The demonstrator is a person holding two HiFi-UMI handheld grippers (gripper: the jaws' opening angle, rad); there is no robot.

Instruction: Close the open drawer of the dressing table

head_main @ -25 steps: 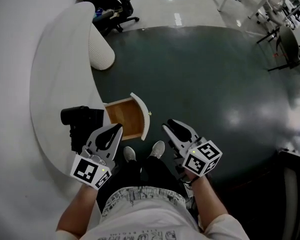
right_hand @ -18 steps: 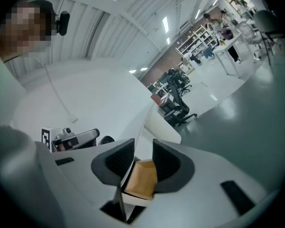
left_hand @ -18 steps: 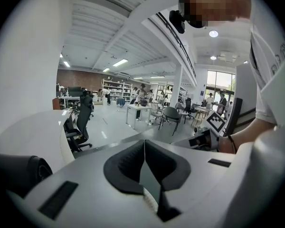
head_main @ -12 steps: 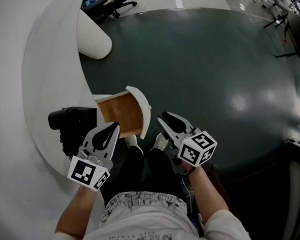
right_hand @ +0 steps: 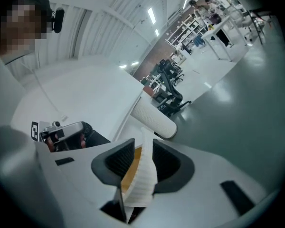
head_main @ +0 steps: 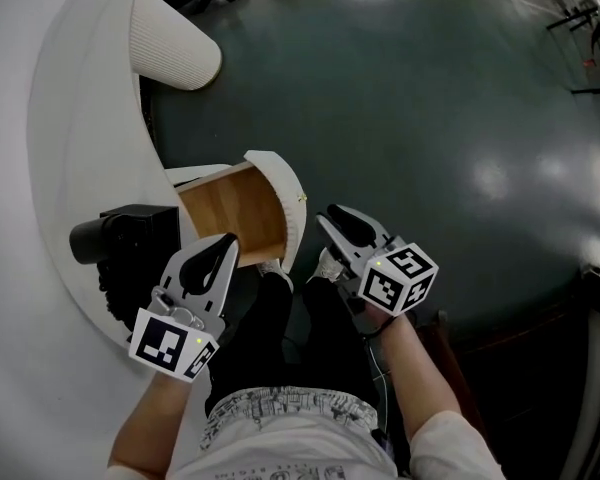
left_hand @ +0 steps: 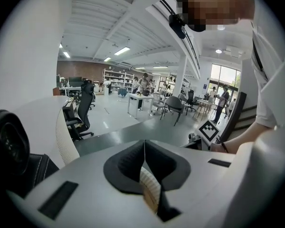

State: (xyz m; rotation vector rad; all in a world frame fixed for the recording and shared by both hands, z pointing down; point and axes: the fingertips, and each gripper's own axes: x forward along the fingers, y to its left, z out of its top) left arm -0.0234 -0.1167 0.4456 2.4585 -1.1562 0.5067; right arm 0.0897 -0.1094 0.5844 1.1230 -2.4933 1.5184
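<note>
Desk (head_main: 80, 118): white, smooth top, curved in plan. In the head view it sweeps down the left side from 11 o'clock to 8 o'clock. Its rounded end panel at 11 o'clock is ribbed.

Drawer (head_main: 235, 213): open, pulled well out of the desk's edge, lying just towards 9 o'clock from the view's centre and projecting towards 4 o'clock. The interior is light-brown wood with its floor in plain sight.

Drawer front (head_main: 285, 193): white, ribbed, bowed outward, upright at the drawer's 3 o'clock end, well apart from the desk's edge.

Knob (head_main: 302, 198): small, pale, on the front's outer face.
</note>
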